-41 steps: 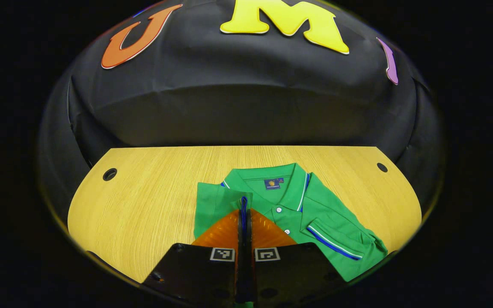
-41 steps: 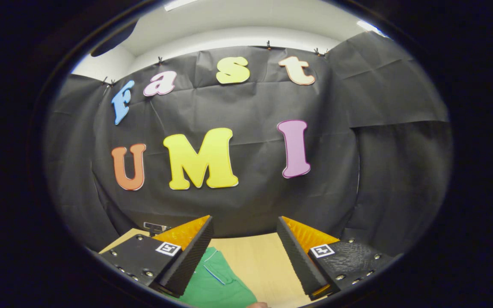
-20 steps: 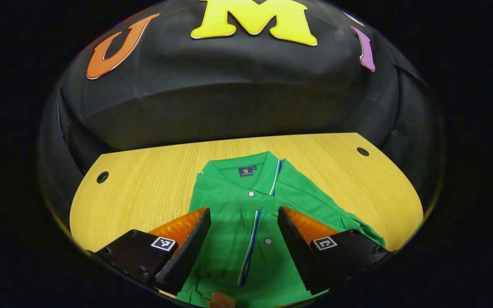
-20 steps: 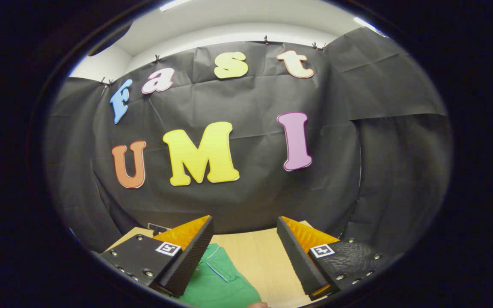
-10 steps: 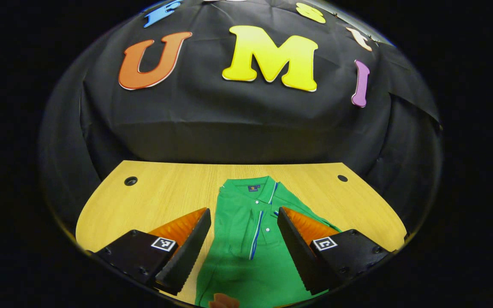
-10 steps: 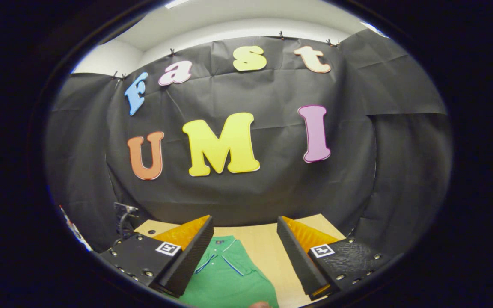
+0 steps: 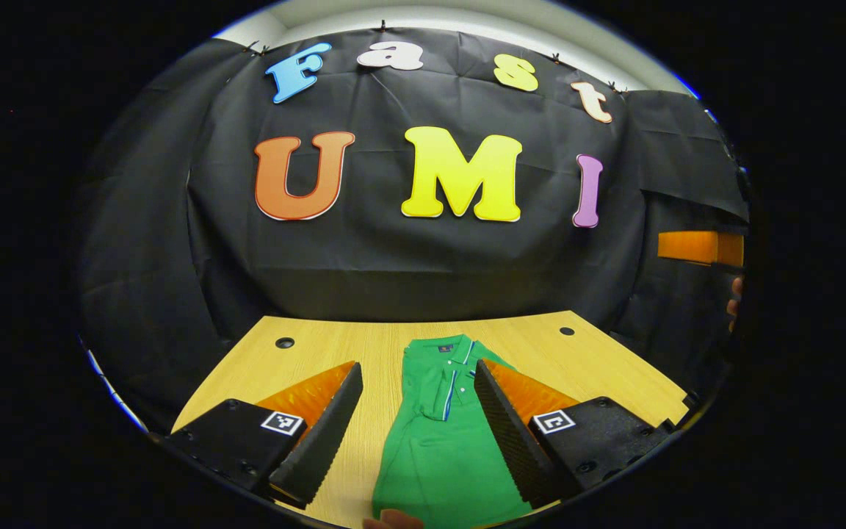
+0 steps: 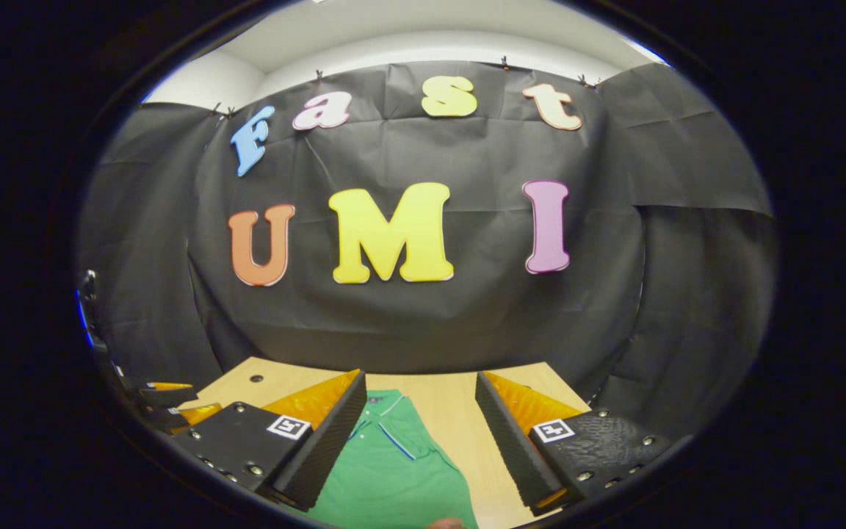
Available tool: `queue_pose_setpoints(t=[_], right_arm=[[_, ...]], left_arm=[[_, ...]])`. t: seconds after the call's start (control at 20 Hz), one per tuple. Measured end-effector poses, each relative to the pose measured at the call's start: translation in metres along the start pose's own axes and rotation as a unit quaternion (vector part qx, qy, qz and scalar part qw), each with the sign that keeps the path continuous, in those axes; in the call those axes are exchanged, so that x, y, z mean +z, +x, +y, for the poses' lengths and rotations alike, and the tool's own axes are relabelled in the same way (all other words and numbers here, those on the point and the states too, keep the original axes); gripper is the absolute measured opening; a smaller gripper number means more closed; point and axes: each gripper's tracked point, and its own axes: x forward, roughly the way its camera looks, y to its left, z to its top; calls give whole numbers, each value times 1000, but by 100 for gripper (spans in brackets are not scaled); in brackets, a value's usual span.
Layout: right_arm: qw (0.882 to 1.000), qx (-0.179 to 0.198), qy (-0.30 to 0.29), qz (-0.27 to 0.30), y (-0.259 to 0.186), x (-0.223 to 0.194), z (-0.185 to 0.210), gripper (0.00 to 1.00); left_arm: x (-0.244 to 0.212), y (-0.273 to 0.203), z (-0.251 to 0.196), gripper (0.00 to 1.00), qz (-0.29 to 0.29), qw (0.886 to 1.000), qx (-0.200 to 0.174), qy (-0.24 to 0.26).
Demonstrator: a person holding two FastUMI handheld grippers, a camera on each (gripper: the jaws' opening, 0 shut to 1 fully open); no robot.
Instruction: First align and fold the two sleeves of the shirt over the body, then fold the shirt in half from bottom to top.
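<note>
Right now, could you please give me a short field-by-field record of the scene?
shirt: green polo, flat on the table, collar at the far end
sleeves: both look folded over the body
bottom-to-top fold: not yet done
table: light wood, two holes near the far corners
left gripper: open, above the shirt, holding nothing
right gripper: open, above the table, holding nothing

No readable words or numbers apart from the wall letters. Small square black-and-white coded markers [image 7: 280,422] on the finger bases of both tongs, patterns only. Tiny dark neck label [image 7: 446,347] inside the green polo shirt's collar, ahead of the left tongs, too small to read.
</note>
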Motion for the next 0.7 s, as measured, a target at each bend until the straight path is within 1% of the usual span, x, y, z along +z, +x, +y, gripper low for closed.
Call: queue_pose_setpoints(t=[0.1, 0.15, 0.2, 0.3, 0.4, 0.45, 0.55, 0.6, 0.65, 0.7], right_arm=[[999, -10, -5, 46, -7, -44, -8, 94], [997, -14, -4, 79, -11, -73, -14, 96], [993, -20, -5, 116, -15, -106, -21, 94], [981, -30, -11, 190, -25, -171, -34, 94], [965, -31, -3, 259, -40, -229, -40, 95], [958, -32, 7, 285, -52, -252, -42, 95], [940, -39, 28, 337, -54, -288, -46, 95], [933, -41, 38, 357, -53, -302, -48, 95], [926, -47, 40, 371, -52, -313, -49, 95], [922, -54, 36, 381, -52, -320, -51, 94]], left_arm=[[-54, -6, 9, 98, 63, 997, 4, -33], [-81, -12, 13, 98, 100, 994, 8, -52], [-107, -17, 18, 99, 137, 988, 14, -71], [-160, -33, 24, 99, 202, 974, 22, -102], [-197, -45, 27, 100, 255, 958, 33, -124], [-210, -50, 29, 100, 274, 953, 39, -125], [-230, -58, 29, 100, 305, 945, 41, -114], [-235, -60, 29, 100, 312, 944, 41, -104], [-250, -62, 34, 100, 319, 942, 45, -93], [-253, -65, 33, 100, 326, 940, 47, -89]])
